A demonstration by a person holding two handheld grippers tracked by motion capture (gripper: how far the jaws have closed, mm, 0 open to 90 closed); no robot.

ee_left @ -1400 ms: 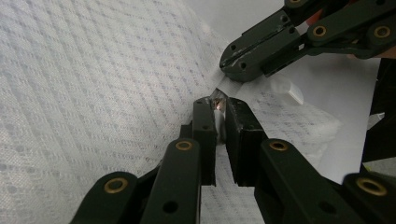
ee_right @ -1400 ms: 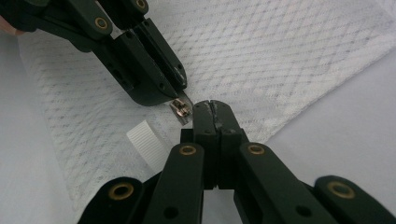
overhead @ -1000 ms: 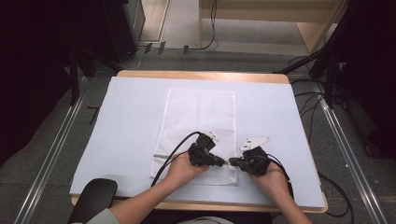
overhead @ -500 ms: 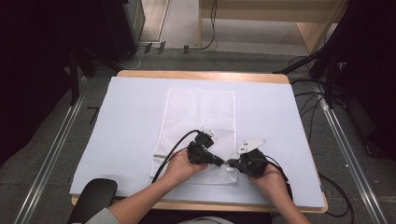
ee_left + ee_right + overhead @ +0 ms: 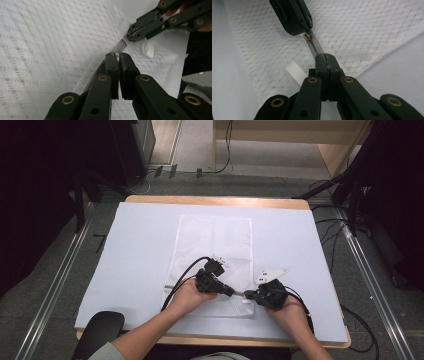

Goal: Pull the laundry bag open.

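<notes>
A white mesh bag [image 5: 212, 240] lies flat on the pale mat, its zipper along the near edge. My left gripper [image 5: 233, 292] is shut on the brass zipper pull [image 5: 115, 53], reaching in from the left. My right gripper [image 5: 247, 295] faces it from the right, shut on the zipper's end [image 5: 325, 56] at the bag's near right corner. A short stretch of grey zipper [image 5: 315, 47] runs between the two sets of jaws. The left gripper view shows the right gripper [image 5: 132, 35] pinching that end. A white ribbed tab [image 5: 295, 71] sticks out beside the right jaws.
The pale mat [image 5: 125, 260] covers most of a wooden table [image 5: 215, 200]. A black rounded chair part [image 5: 100, 327] sits at the near left corner. Cables [image 5: 340, 235] trail off the table's right side, and metal rails [image 5: 55, 290] run along the floor.
My left gripper has edged slightly to the left, away from the right one, with the zipper pull in it. The right gripper has stayed put.
</notes>
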